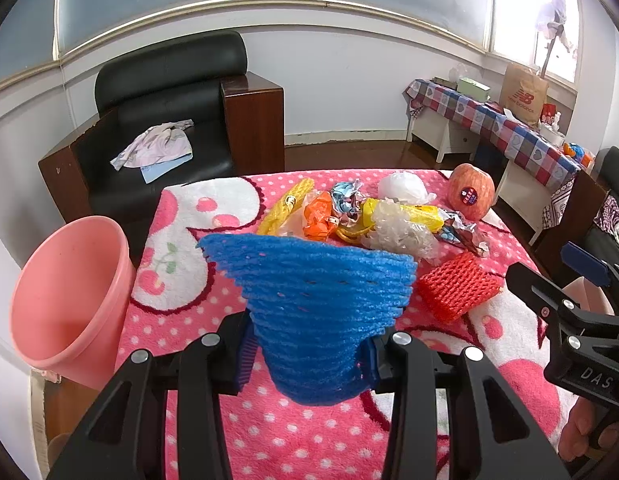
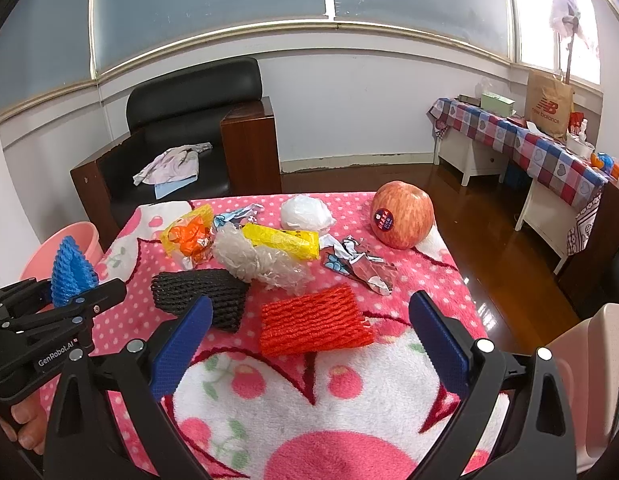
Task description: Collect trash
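Observation:
My left gripper [image 1: 307,360] is shut on a blue foam fruit net [image 1: 309,300], held up above the pink blanket. The same net [image 2: 69,272] shows in the right wrist view, in front of the pink bin [image 2: 83,242]. The pink bin [image 1: 69,300] stands tilted off the table's left edge, its mouth facing me. My right gripper [image 2: 309,344] is open, hovering just short of a red foam net [image 2: 313,326] with nothing between its pads. A black foam net [image 2: 201,292] lies left of the red one.
Further back lie an orange wrapper [image 2: 189,236], clear crumpled plastic [image 2: 257,260], a yellow wrapper [image 2: 281,240], a foil wrapper [image 2: 357,260] and a white plastic wad [image 2: 305,212]. An apple [image 2: 403,220] sits at the far right corner. A black armchair [image 1: 169,120] stands behind the table.

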